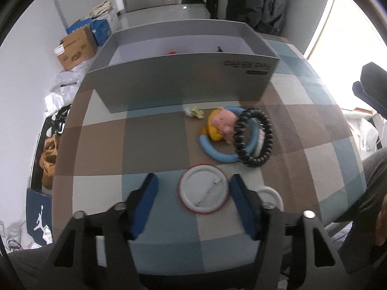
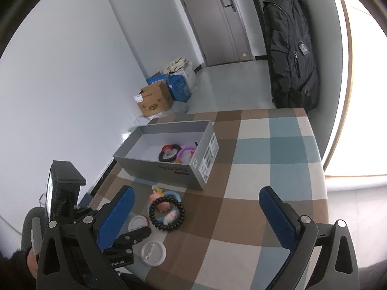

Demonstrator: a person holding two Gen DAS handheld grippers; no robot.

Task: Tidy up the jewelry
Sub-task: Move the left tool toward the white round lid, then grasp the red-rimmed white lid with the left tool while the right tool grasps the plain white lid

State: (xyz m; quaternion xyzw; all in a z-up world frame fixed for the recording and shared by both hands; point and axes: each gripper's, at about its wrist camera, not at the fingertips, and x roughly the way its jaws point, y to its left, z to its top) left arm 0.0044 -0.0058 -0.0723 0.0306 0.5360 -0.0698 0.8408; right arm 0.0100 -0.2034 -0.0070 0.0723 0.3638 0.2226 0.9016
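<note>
The left claw (image 1: 193,193) points down at the checked bench (image 1: 154,140), its blue pads part open on either side of a red-rimmed white badge (image 1: 204,189) that lies flat, pin side up. The right pad looks to touch the rim; the left pad stands clear, so nothing is gripped. Just right of it a second white badge (image 1: 268,193) peeks from behind the right finger. Beyond them lie a small green charm (image 1: 194,112), a pink pig toy (image 1: 223,123) on a blue ring (image 1: 217,153), and a black bead bracelet (image 1: 254,137) leaning over that ring. The grey box (image 1: 183,82) stands behind, open-topped; in the right view it holds a dark bead bracelet (image 2: 169,153) and a purple ring (image 2: 187,150). The right claw (image 2: 197,207) hangs wide open and empty above the bench.
</note>
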